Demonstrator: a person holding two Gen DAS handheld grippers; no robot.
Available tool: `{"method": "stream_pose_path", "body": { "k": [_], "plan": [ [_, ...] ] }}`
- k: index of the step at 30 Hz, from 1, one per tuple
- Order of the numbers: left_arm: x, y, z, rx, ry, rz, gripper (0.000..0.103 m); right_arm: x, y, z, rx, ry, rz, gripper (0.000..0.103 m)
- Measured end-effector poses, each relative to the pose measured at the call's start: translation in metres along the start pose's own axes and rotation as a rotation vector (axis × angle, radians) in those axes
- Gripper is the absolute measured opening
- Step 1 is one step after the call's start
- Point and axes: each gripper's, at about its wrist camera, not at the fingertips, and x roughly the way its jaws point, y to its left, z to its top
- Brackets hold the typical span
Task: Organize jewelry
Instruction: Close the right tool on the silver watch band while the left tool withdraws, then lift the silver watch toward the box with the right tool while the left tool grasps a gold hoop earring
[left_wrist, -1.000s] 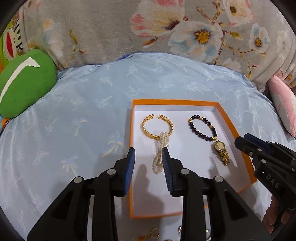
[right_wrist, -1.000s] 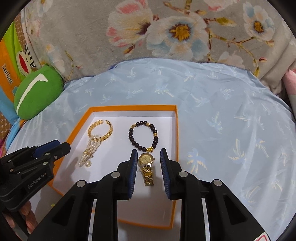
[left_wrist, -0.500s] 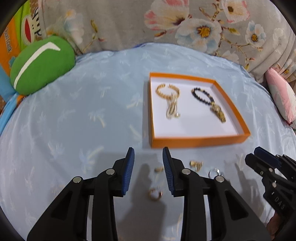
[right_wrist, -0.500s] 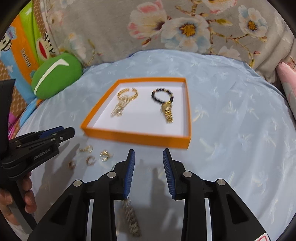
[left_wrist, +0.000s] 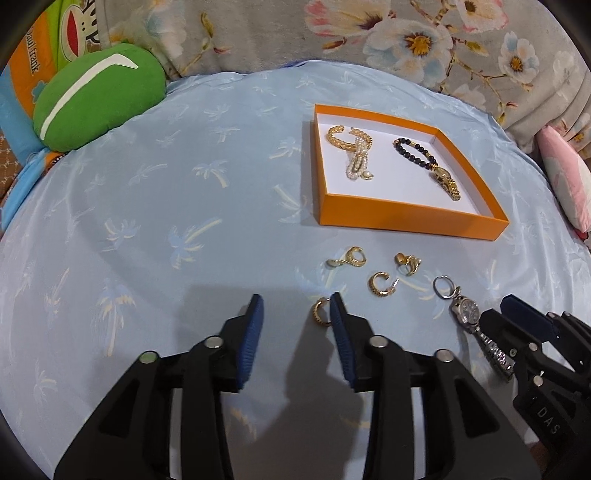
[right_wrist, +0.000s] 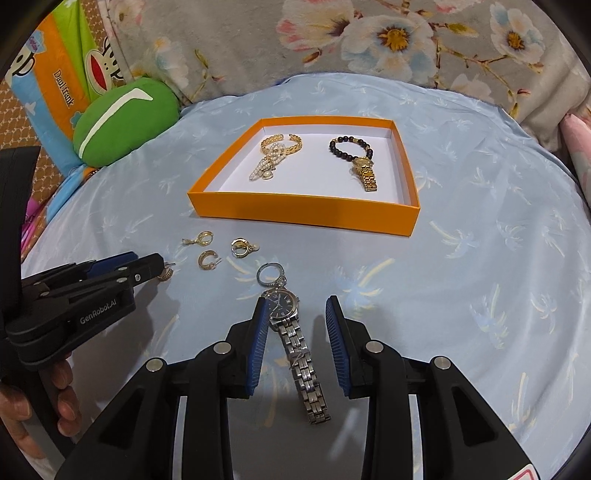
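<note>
A shallow orange cardboard tray with a white floor sits on a glossy pale-blue cloth printed with small palm trees. Inside it lie a braided gold cuff bracelet with a strand of pearls draped through it, and, well apart to the right, a dark round-bead bracelet touching a gold link watch. On the cloth in front of the tray lie loose pieces: several ridged gold hoop earrings, a thin silver ring, and a steel watch with a dark round dial and a flat link band. The right gripper has its ribbed blue pads spread on either side of the steel watch, the left pad just beside the dial, nothing pinched. The left gripper is likewise spread, holding nothing, with one small gold hoop lying just beside its right pad. Behind the cloth are a plush green cushion with a white stripe and a grey floral fabric.
</note>
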Motion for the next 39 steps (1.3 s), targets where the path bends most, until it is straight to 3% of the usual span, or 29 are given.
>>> {"method": "stream_pose_path", "body": {
  "k": [3,14,23,27,32,39],
  "plan": [
    [-0.004,0.0,-0.006,0.012,-0.013,0.018,0.047,0.0,0.001,-0.002,-0.001,0.006,0.001,0.032],
    [-0.003,0.001,-0.013,0.018,-0.002,-0.006,0.048,0.011,0.006,-0.001,-0.015,0.029,0.003,0.032],
    [-0.002,-0.002,-0.014,0.033,-0.008,-0.006,0.056,0.022,0.011,0.005,-0.043,0.03,-0.013,0.033],
    [-0.004,0.006,-0.012,0.016,-0.012,0.002,0.056,0.021,0.01,0.004,-0.049,0.03,-0.024,0.023],
    [-0.006,0.018,-0.012,-0.004,-0.015,0.016,0.056,0.017,0.006,0.001,-0.036,0.027,-0.02,0.023],
    [-0.004,-0.001,-0.011,0.05,-0.013,-0.009,0.056,0.011,-0.001,-0.005,-0.004,0.022,-0.022,0.023]
  ]
}}
